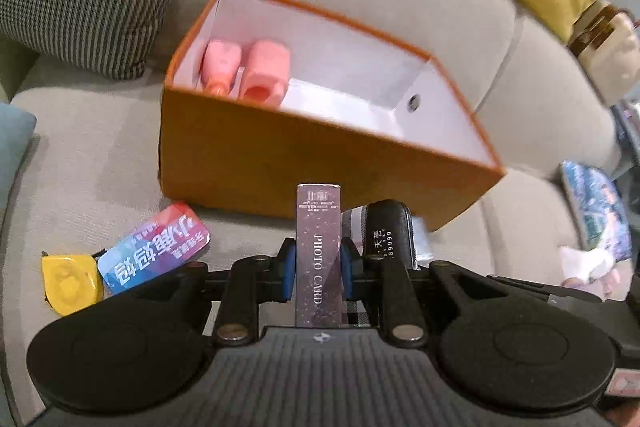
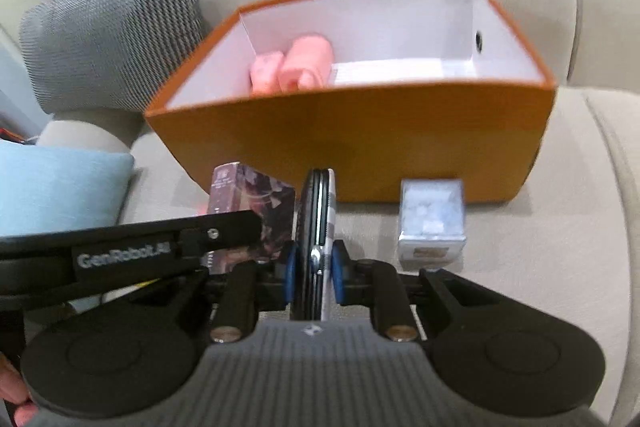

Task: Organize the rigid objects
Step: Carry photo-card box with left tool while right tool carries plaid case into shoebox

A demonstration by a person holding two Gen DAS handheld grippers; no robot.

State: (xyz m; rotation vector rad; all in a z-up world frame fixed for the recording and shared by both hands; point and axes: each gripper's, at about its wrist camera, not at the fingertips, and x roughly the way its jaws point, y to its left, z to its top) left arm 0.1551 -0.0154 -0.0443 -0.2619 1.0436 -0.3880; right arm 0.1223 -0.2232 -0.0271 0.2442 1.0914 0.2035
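The left claw (image 1: 318, 267) grips the photo card box (image 1: 319, 255); the right claw (image 2: 313, 267) pinches a black case (image 2: 316, 227). Held side by side, the 2 could collide, or clip the orange box (image 2: 360, 143), probably knocking one loose.

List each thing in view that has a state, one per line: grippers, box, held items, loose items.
left gripper: shut on photo card box, held on end
right gripper: shut on black case, held edge-up
orange box: open, no lid, two pink pieces inside
clear cube: loose on the sofa, beside the orange box
yellow tape measure: lying loose
blue-red card: lying flat
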